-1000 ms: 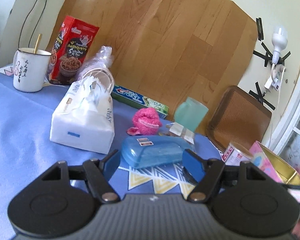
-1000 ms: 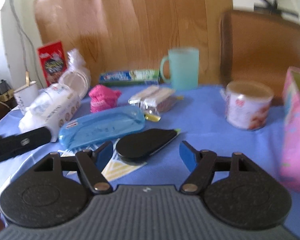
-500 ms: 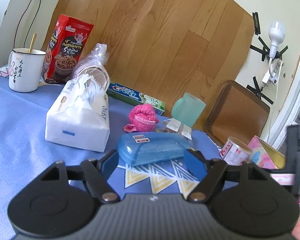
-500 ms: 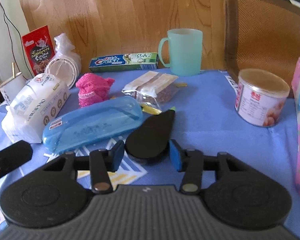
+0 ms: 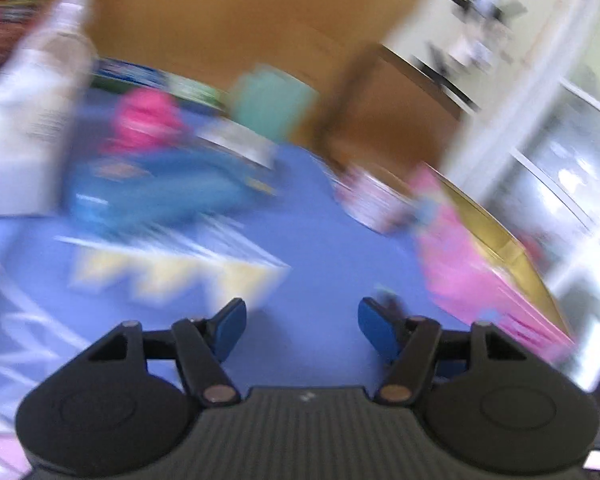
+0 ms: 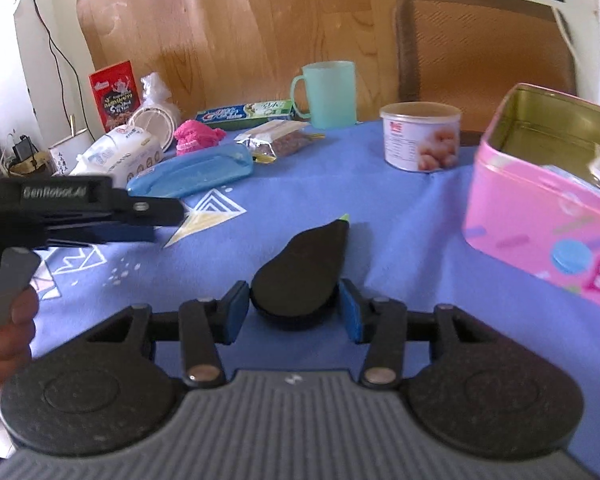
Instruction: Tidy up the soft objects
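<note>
My right gripper is shut on a flat black pear-shaped pad and holds it above the blue tablecloth. An open pink tin with a gold inside stands to its right. My left gripper is open and empty over the cloth; its view is blurred by motion. It also shows in the right wrist view, at the left. A pink fluffy cloth lies at the back beside a white tissue pack; the cloth also shows in the left wrist view.
A blue plastic case, a snack bag, a toothpaste box, a green mug and a round can stand on the cloth. A red box, paper plates and a brown chair are behind.
My right gripper has closed on the black pad and lifted it toward the pink tin. My left gripper has swung quickly to the right, away from the blue case.
</note>
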